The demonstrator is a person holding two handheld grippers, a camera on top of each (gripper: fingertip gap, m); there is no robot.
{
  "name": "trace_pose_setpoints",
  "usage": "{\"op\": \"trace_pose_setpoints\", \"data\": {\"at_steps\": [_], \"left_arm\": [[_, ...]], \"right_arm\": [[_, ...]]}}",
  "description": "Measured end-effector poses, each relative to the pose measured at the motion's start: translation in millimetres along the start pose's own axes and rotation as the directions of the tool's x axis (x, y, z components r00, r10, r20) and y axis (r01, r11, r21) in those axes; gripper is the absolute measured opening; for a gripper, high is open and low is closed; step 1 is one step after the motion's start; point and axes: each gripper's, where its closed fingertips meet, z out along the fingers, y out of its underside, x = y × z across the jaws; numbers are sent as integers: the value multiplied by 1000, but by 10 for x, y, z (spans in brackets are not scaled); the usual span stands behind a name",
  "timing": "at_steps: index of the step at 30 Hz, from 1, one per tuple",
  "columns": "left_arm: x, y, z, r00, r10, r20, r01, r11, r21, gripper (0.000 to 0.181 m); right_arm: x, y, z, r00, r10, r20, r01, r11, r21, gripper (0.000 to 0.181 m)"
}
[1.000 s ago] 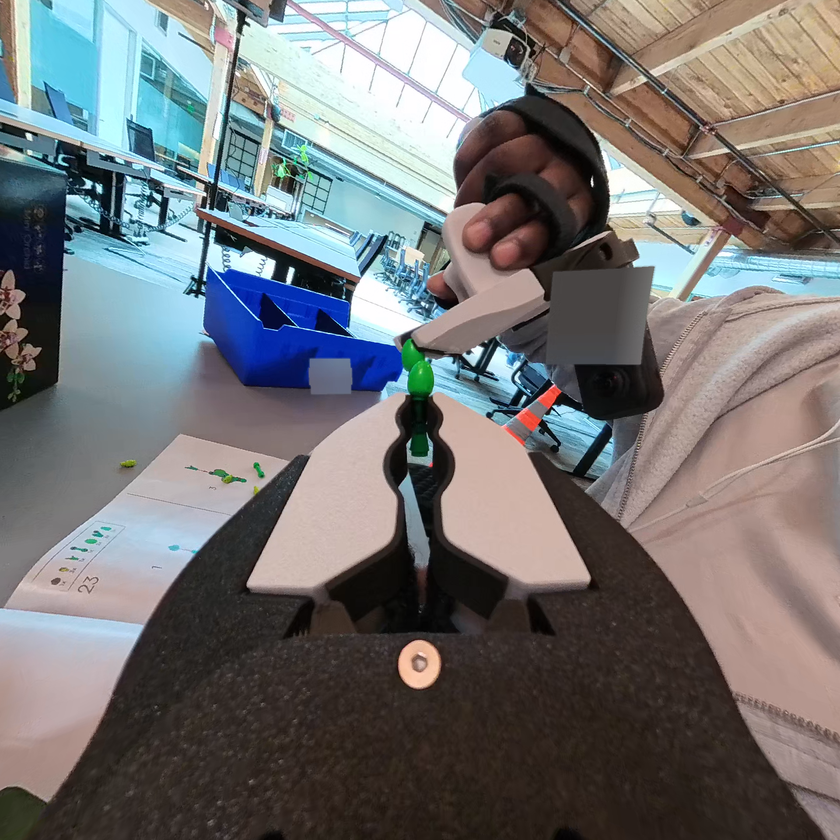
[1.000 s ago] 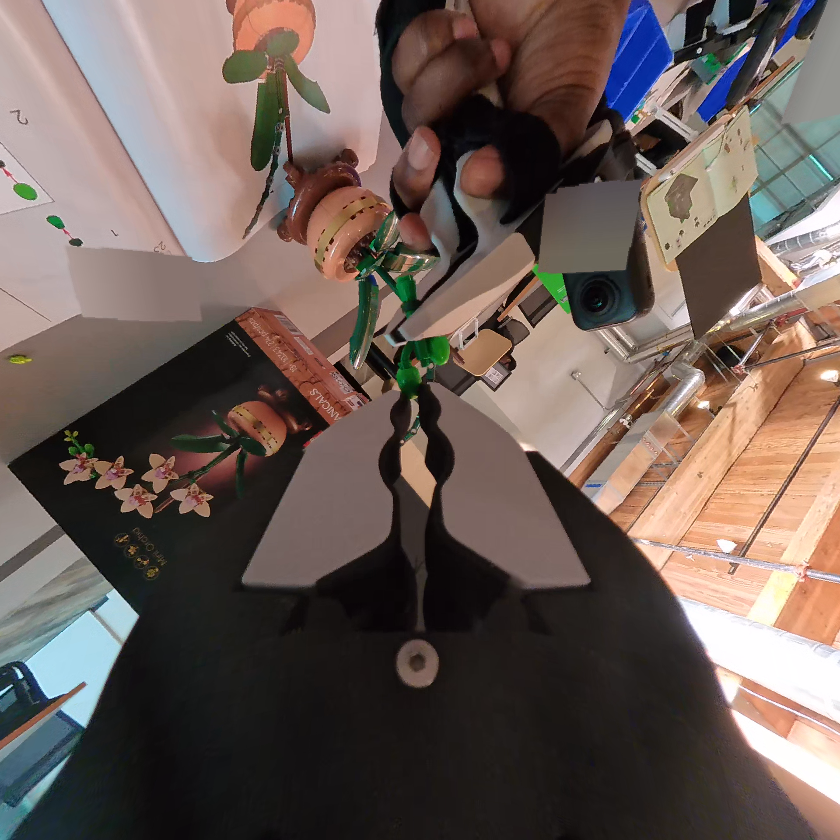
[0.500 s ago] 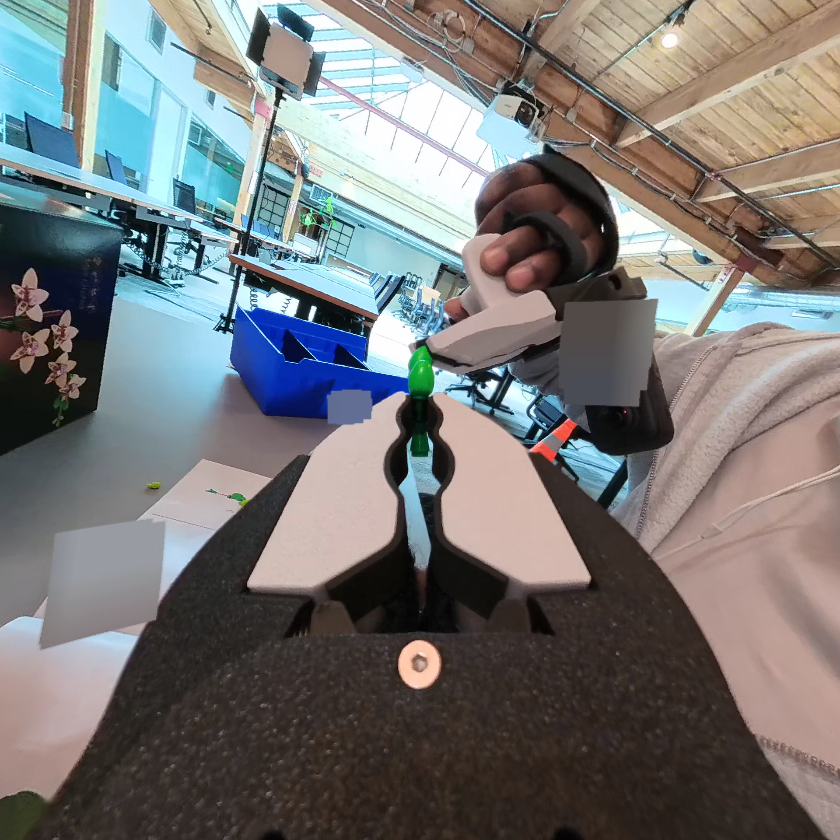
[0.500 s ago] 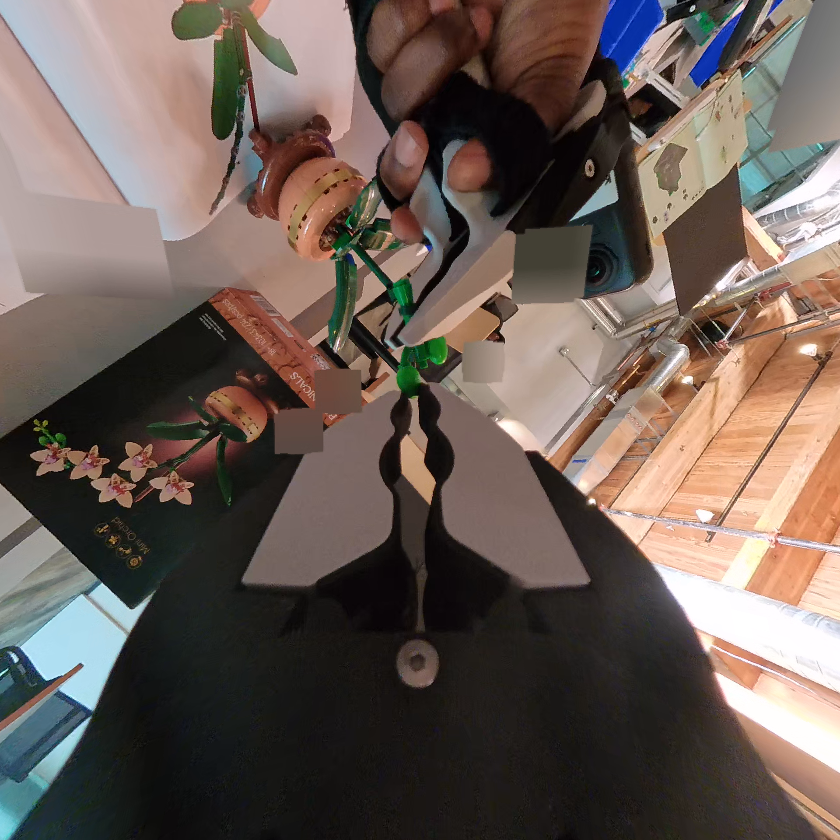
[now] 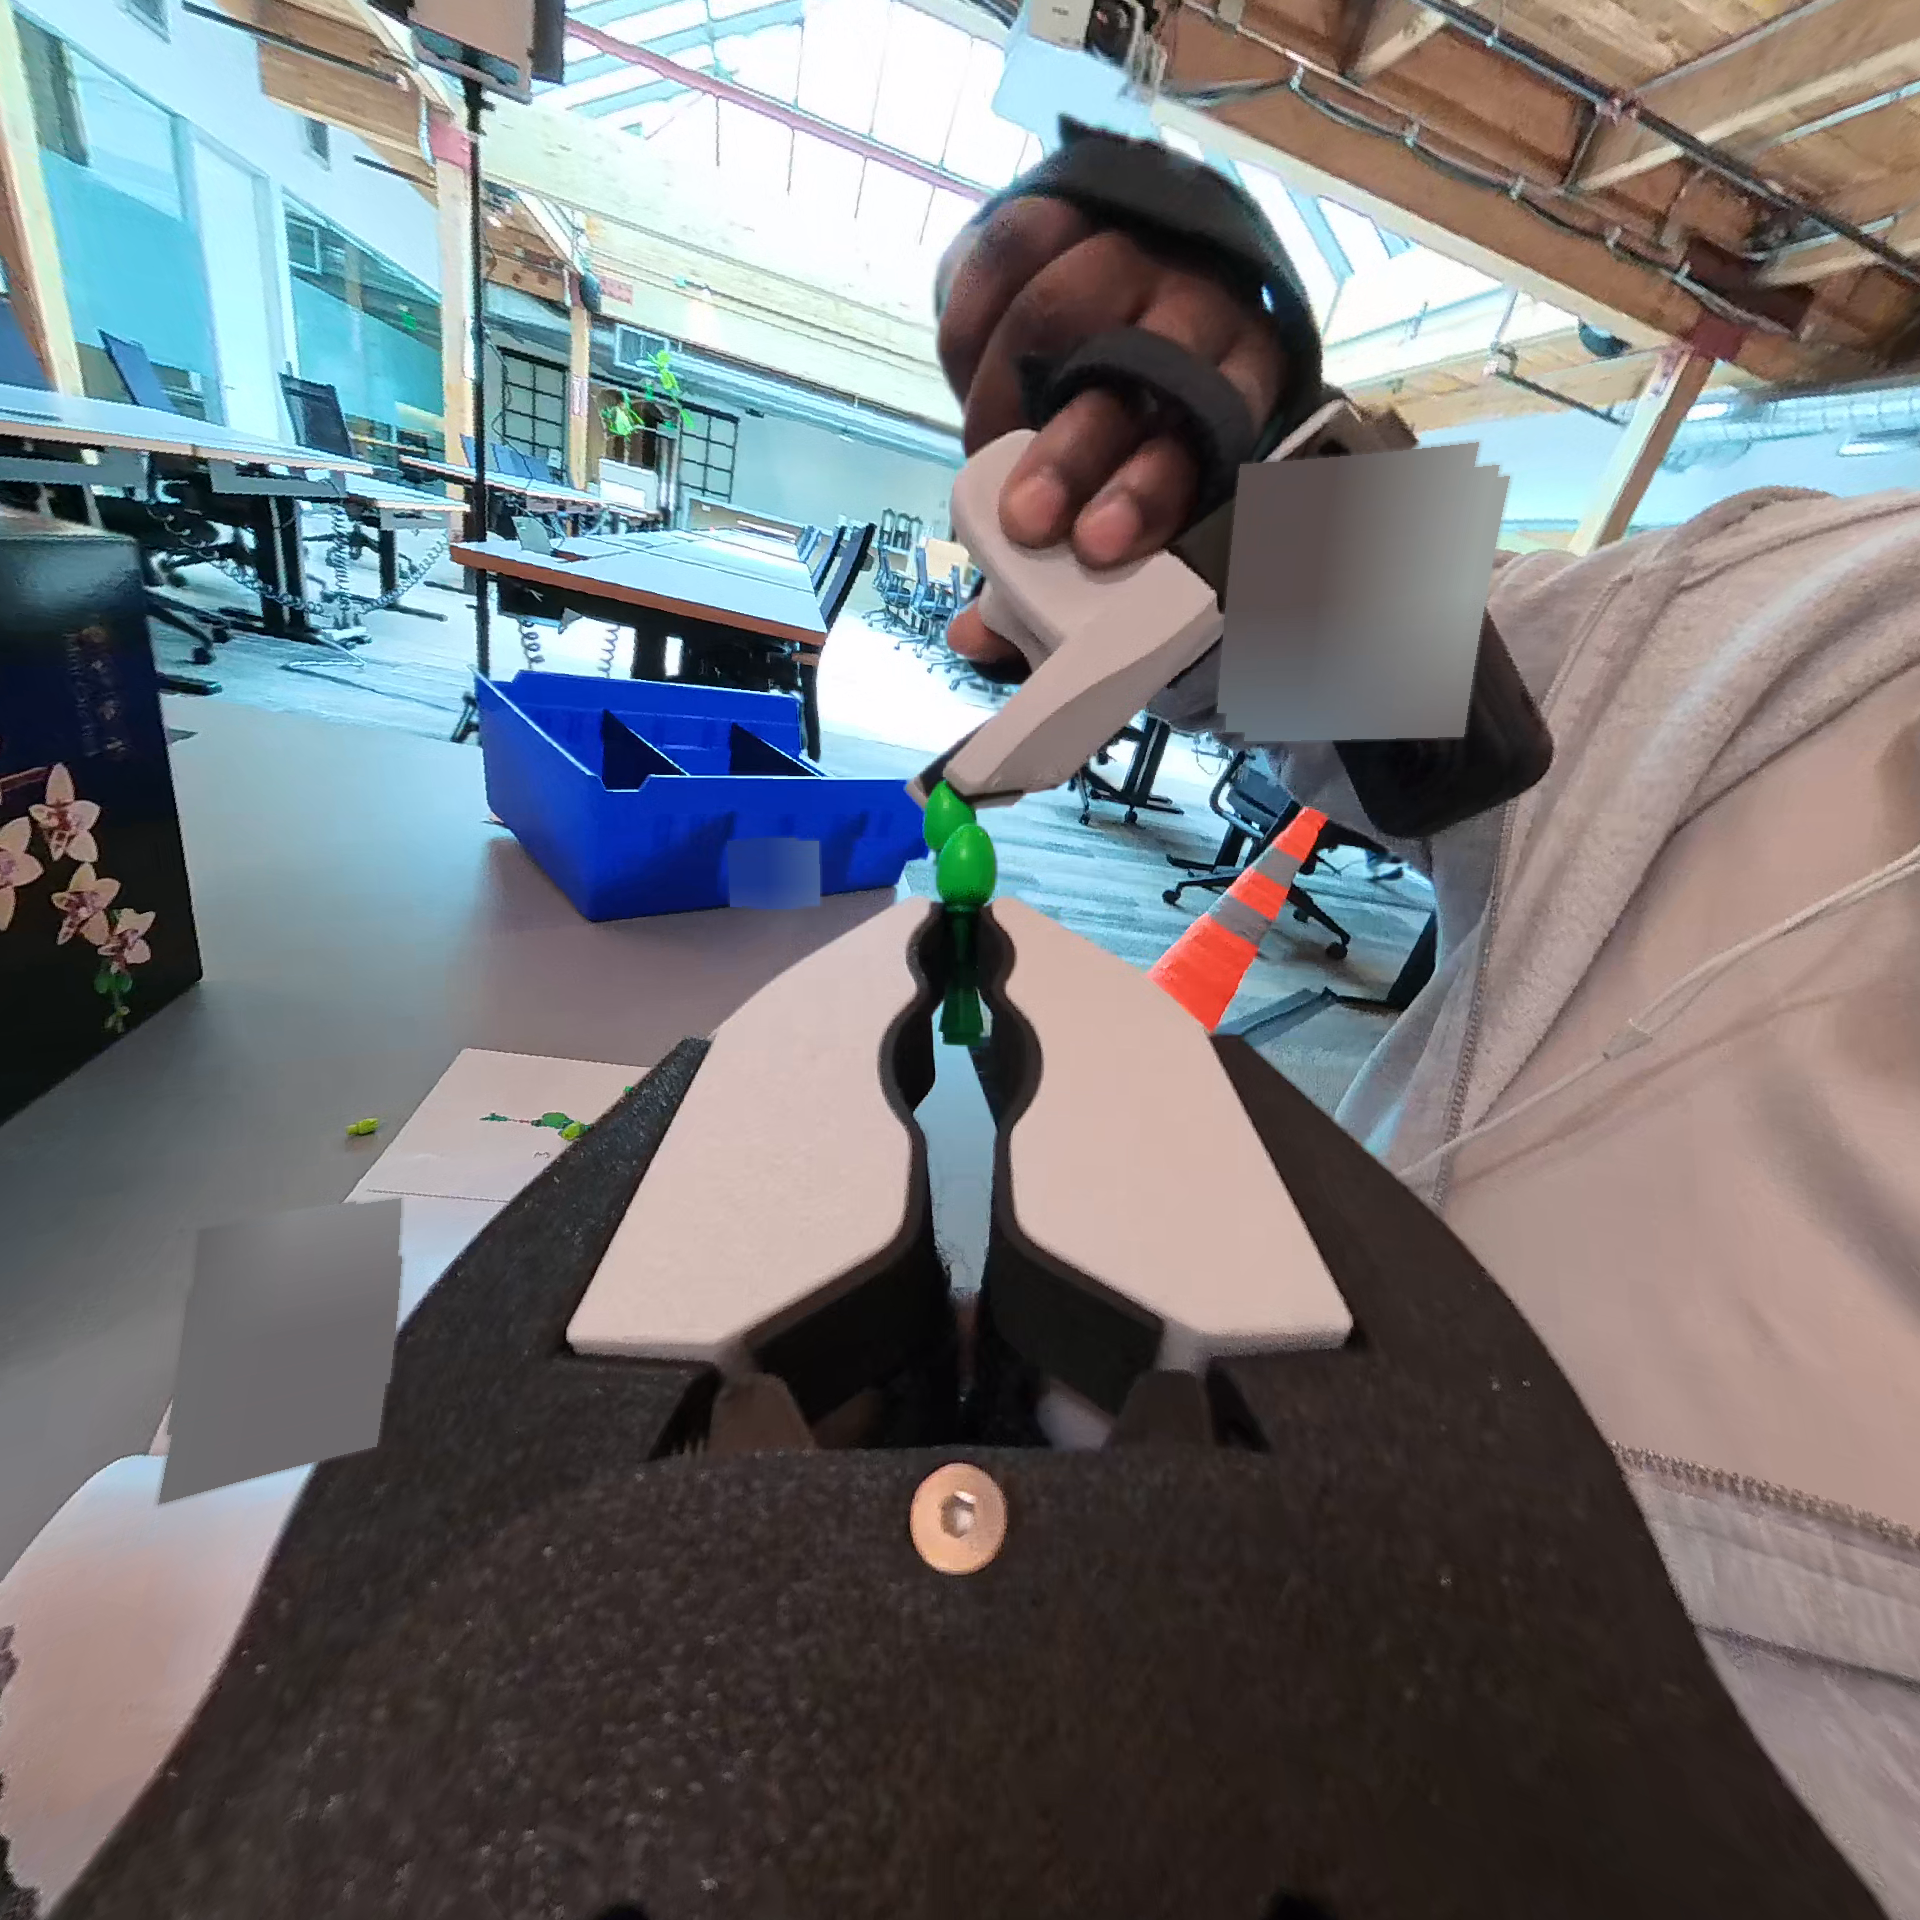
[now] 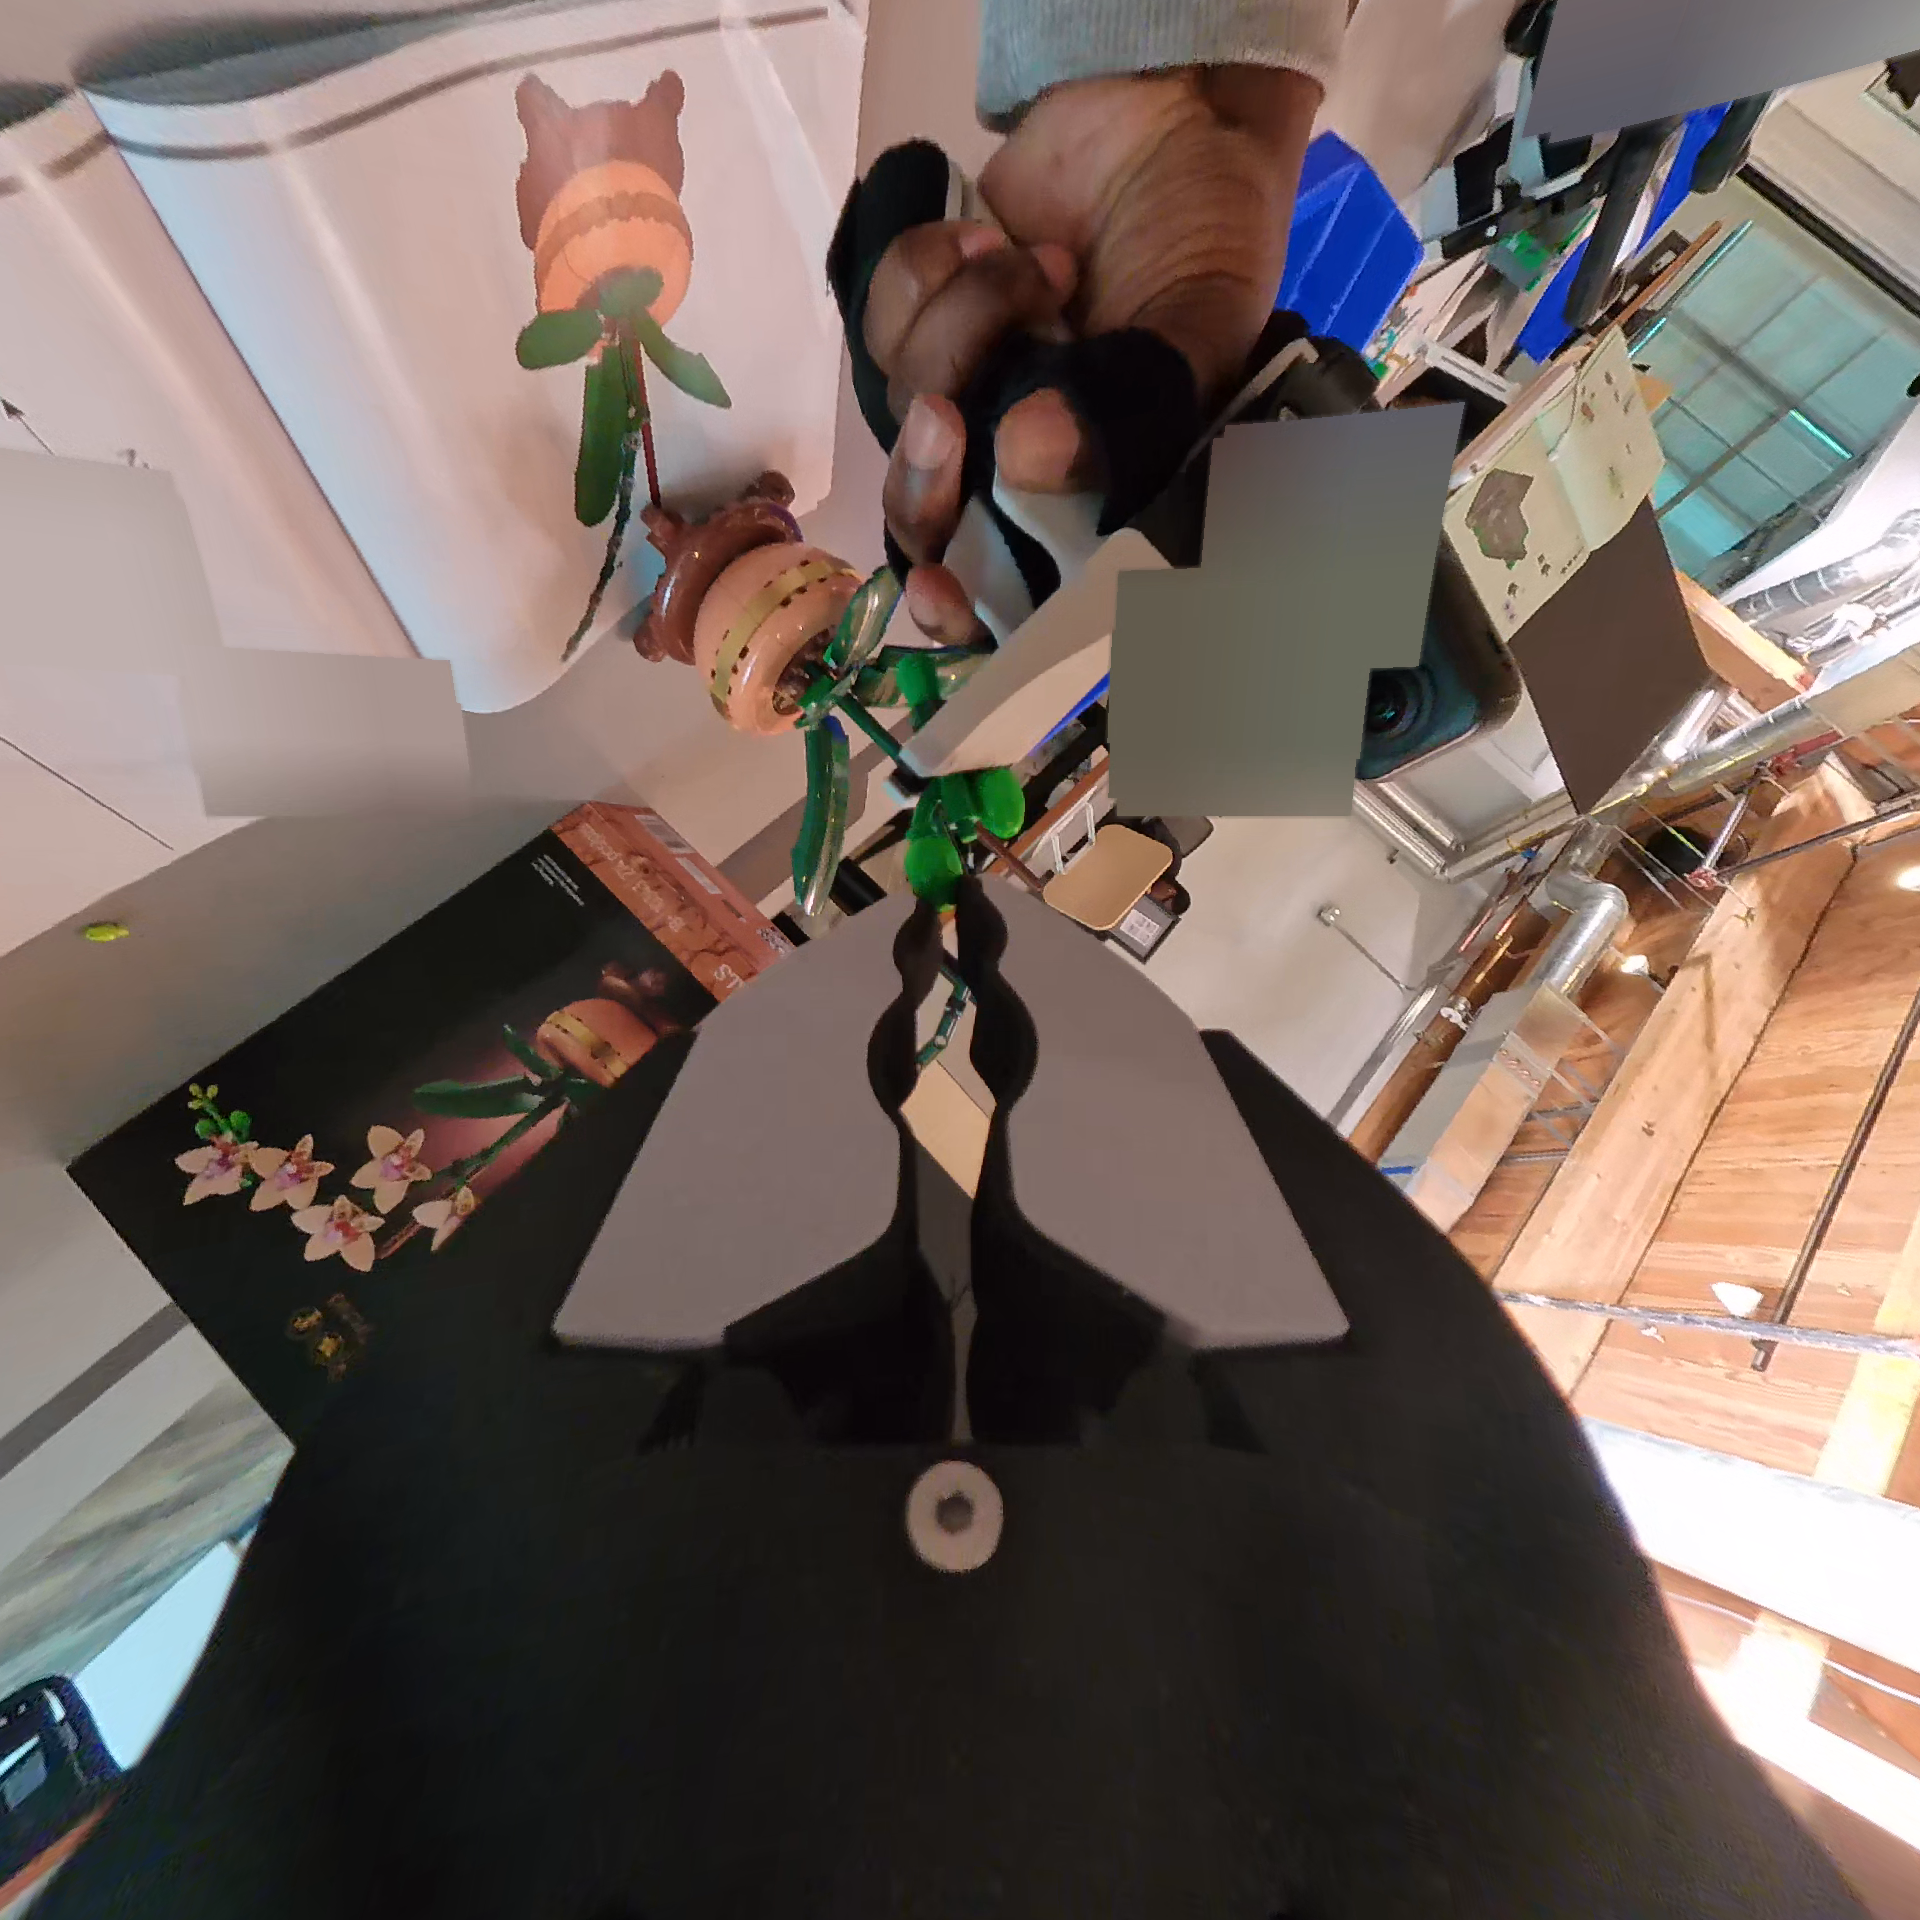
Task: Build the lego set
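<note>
A green lego stem (image 5: 961, 971) stands pinched at the tip of the left claw (image 5: 961, 920), its bright green bud (image 5: 966, 864) poking out just past the fingertips. The left claw is clenched on this stem and tilted upward, off the desk (image 5: 343, 935). A second green bud (image 5: 941, 812) sits just beyond and above the first one, touching or nearly touching it, and is held by the right claw (image 5: 940, 795), which comes down at a slant from the upper right with its tips closed on the piece. The right hand (image 5: 1101, 343) is wrapped around that claw's handle from above, fingers curled over the trigger and a black strap across the knuckles.

In the right wrist view, the right claw (image 6: 940, 904) is clenched on the bud (image 6: 930, 862), and the left claw (image 6: 914, 764) meets it tip to tip from beyond. The left hand (image 6: 1049, 343) grips its handle in a fist. Just left of the left claw's tip is the tan lego pot (image 6: 758, 644) with dark green leaves (image 6: 821, 810). Farther left of the right claw lies the lego box (image 6: 395, 1122). Beyond the left claw, to its left, a blue bin (image 5: 675, 800) rests on the desk.
</note>
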Motion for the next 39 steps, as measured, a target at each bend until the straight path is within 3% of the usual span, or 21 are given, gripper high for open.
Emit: {"op": "trace_pose_setpoints", "data": {"at_steps": [20, 29, 39], "left_arm": [[-117, -21, 18, 997, -72, 37, 70, 996, 64, 3], [-263, -145, -59, 987, -128, 102, 108, 977, 182, 4], [-314, -259, -142, 981, -134, 138, 93, 959, 268, 4]], "right_arm": [[-79, 109, 76, 1000, 11, -5, -12, 998, -67, 4], [-7, 286, 196, 994, 81, -74, -94, 977, -193, 4], [77, 356, 256, 989, 94, -117, -118, 968, -220, 4]]}}
